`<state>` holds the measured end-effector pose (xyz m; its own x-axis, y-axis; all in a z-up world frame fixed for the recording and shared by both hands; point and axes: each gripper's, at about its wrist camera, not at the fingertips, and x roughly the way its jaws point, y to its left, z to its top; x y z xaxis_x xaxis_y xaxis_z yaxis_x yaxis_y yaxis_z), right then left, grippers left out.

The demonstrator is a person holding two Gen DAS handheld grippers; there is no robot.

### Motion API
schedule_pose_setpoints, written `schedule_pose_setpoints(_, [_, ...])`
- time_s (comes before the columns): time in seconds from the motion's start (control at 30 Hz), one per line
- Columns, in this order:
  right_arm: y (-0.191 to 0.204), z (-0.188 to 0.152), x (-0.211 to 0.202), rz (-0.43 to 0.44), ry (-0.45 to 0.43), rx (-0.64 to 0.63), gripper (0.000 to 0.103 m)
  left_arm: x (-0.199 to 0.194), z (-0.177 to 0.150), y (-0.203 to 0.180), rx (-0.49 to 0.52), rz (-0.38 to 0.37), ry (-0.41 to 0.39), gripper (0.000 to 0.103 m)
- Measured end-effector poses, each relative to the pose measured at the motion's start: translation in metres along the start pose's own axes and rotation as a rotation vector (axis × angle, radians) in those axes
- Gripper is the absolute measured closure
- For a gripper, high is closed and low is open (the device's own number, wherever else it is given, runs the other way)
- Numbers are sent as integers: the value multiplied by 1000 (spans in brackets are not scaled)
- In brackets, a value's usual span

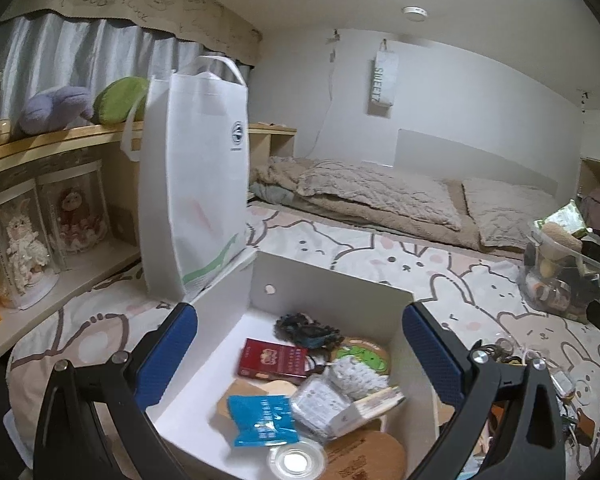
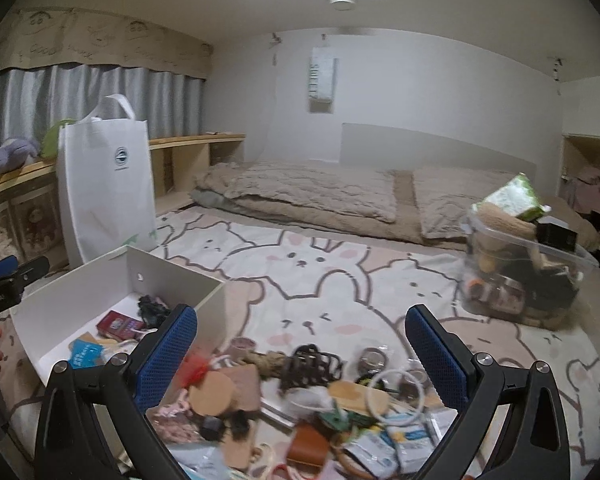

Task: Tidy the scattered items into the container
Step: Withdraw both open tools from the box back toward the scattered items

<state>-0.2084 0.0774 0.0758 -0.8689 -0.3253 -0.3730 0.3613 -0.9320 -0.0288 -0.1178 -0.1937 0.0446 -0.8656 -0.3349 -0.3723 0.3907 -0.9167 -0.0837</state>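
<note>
A white open box (image 1: 332, 280) (image 2: 84, 280) sits on the bed. Inside lie a red card pack (image 1: 274, 360), a blue packet (image 1: 262, 420), a dark hair tie (image 1: 306, 328), a green round coaster (image 1: 362, 354), a tape roll (image 1: 296, 460) and other small items. My left gripper (image 1: 300, 344) hovers open above the box, nothing between its fingers. My right gripper (image 2: 300, 344) hangs open over a scattered pile: a black claw clip (image 2: 310, 364), a white ring (image 2: 394, 398), a round cork coaster (image 2: 212, 394), a red piece (image 2: 196, 366) and packets (image 2: 374, 452).
A tall white tote bag (image 1: 196, 184) (image 2: 106, 188) stands behind the box. At the right, a clear plastic bin (image 2: 520, 276) (image 1: 560, 276) is packed with items. A wooden shelf (image 1: 60, 140) with dolls and plush toys runs along the left. Pillows (image 2: 320, 192) lie at the bed's head.
</note>
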Motion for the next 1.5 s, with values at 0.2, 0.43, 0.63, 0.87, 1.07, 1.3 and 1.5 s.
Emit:
schedule_pose_setpoints(0.2, [-26, -8, -9, -68, -5, 13, 0, 2, -2, -21, 40, -20, 0, 0])
schedule_pose_setpoints(0.43, [-54, -19, -20, -138, -11, 28, 0, 4, -5, -44, 66, -93, -1, 0])
schedule_pose_setpoints(0.63, [-74, -28, -29, -165, -16, 70, 0, 3, -7, -59, 77, -129, -10, 0])
schedule_pose_setpoints(0.87, [-91, -39, -38, -198, -25, 96, 0, 4, -13, -83, 108, -186, 7, 0])
schedule_pose_setpoints(1.07, [-104, -44, -43, -224, -33, 113, 0, 1, -17, -103, 145, -220, -1, 0])
schedule_pose_setpoints(1.3, [-117, -50, -45, -225, -31, 146, 0, -2, -21, -118, 177, -237, -7, 0])
schedule_pose_setpoints(1.5, [-128, -56, -44, -245, -18, 167, 0, -3, -25, -125, 183, -257, -8, 0])
